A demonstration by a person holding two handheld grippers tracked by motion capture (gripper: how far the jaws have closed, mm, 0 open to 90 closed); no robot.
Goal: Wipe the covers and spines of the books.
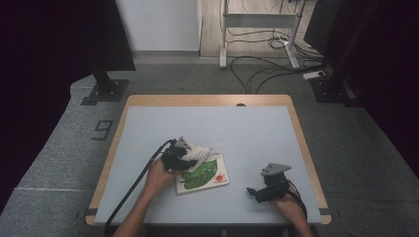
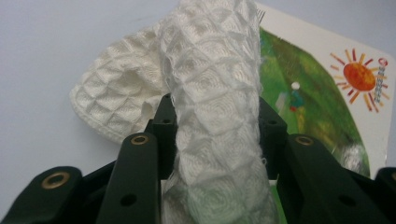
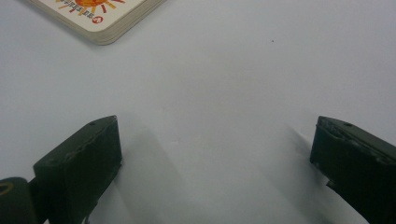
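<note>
A white waffle-weave cloth [image 2: 210, 116] is pinched between the black jaws of my left gripper [image 2: 212, 121]; its bunched end droops onto the table and over a picture book. The book [image 1: 205, 174] lies flat at the table's front middle, with a green leaf and an orange sun [image 2: 358, 77] on its cover. In the high view my left gripper [image 1: 185, 157] hovers over the book's far left corner with the cloth [image 1: 202, 152] hanging from it. My right gripper [image 3: 215, 154] rests low on the table with its jaws wide apart and nothing between them; in the high view this right gripper [image 1: 253, 191] lies right of the book.
The pale blue tabletop [image 1: 247, 133] has a wooden rim. The book's corner [image 3: 100, 21] lies ahead of my right gripper to the left. A stand's base [image 1: 104, 91], a metal frame [image 1: 257, 29] and cables [image 1: 267, 69] sit on the floor beyond the table.
</note>
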